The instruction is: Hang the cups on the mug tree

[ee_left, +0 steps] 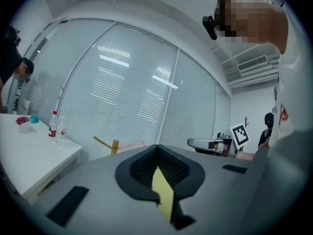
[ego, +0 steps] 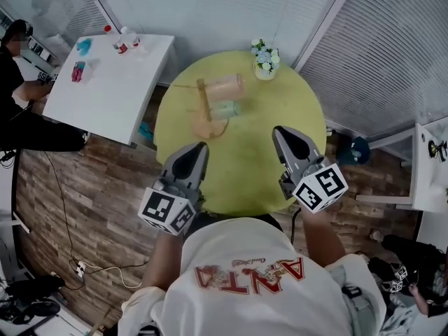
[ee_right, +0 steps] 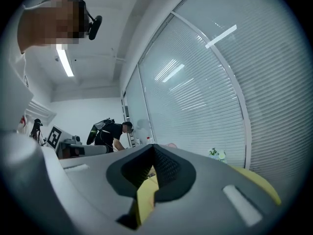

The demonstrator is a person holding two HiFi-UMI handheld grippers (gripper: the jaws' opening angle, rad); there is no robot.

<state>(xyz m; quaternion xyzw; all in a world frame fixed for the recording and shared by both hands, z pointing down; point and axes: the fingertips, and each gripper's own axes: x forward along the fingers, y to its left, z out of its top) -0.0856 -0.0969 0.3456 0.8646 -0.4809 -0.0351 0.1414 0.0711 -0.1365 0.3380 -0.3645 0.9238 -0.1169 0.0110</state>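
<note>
On the round yellow table (ego: 245,166), toward its far side, stands the wooden mug tree (ego: 205,102). A pink cup (ego: 225,86) and a pale green cup (ego: 225,109) hang on its pegs. My left gripper (ego: 202,146) is held over the near left part of the table, shut with nothing between its jaws. My right gripper (ego: 278,130) hovers over the near right part, also shut and empty. Both are well short of the tree. In the left gripper view the left gripper (ee_left: 157,148) points past the tree's top (ee_left: 114,145). The right gripper (ee_right: 154,147) faces the window blinds.
A small pot of flowers (ego: 264,59) stands at the table's far edge. A white table (ego: 105,96) with bottles (ego: 126,42) is at the left, with a seated person (ego: 17,82) beside it. Another white surface (ego: 428,166) is at the right. Cables lie on the wood floor (ego: 77,208).
</note>
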